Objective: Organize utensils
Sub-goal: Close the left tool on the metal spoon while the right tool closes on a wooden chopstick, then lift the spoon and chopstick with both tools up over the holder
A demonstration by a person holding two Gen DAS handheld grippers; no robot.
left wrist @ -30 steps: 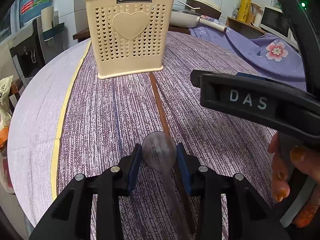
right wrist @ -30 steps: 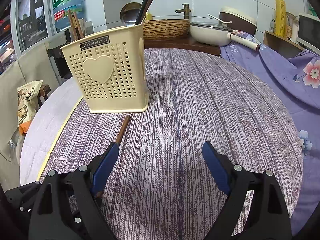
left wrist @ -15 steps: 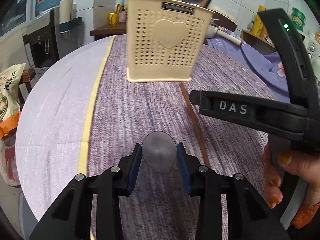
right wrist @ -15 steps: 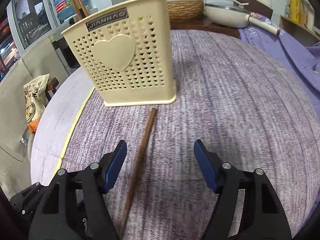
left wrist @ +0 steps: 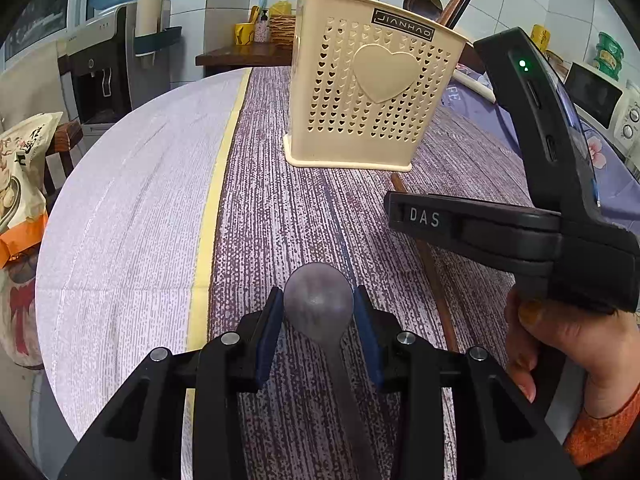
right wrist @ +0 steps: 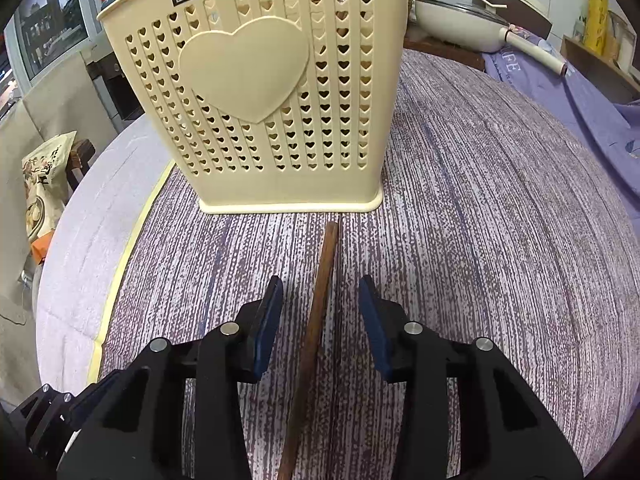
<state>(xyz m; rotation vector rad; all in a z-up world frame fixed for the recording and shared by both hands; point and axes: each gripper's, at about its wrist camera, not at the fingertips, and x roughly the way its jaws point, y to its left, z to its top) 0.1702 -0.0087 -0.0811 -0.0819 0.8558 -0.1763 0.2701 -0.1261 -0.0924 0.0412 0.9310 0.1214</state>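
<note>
My left gripper (left wrist: pixel 319 308) is shut on a metal spoon (left wrist: pixel 318 300), its bowl pointing forward above the table. A cream perforated utensil holder (left wrist: pixel 368 96) with a heart stands ahead, several utensils sticking out of it. It fills the top of the right wrist view (right wrist: pixel 260 92). A brown wooden chopstick (right wrist: pixel 316 320) lies on the purple striped cloth in front of the holder. My right gripper (right wrist: pixel 320 312) is open and straddles the chopstick, one finger on each side, not touching it. The chopstick (left wrist: pixel 432 272) and the right gripper's body (left wrist: pixel 520 200) show in the left wrist view.
The round table has a purple striped cloth (right wrist: pixel 500 240) with a yellow band (left wrist: pixel 212 208) and a pale left part. A snack bag (left wrist: pixel 20 184) sits off the left edge. A white pan (right wrist: pixel 460 24) and purple floral cloth (right wrist: pixel 580 92) lie at the back right.
My right gripper moved forward toward the holder and left over the chopstick, its jaws narrowing around it. My left gripper swung left with the spoon still held.
</note>
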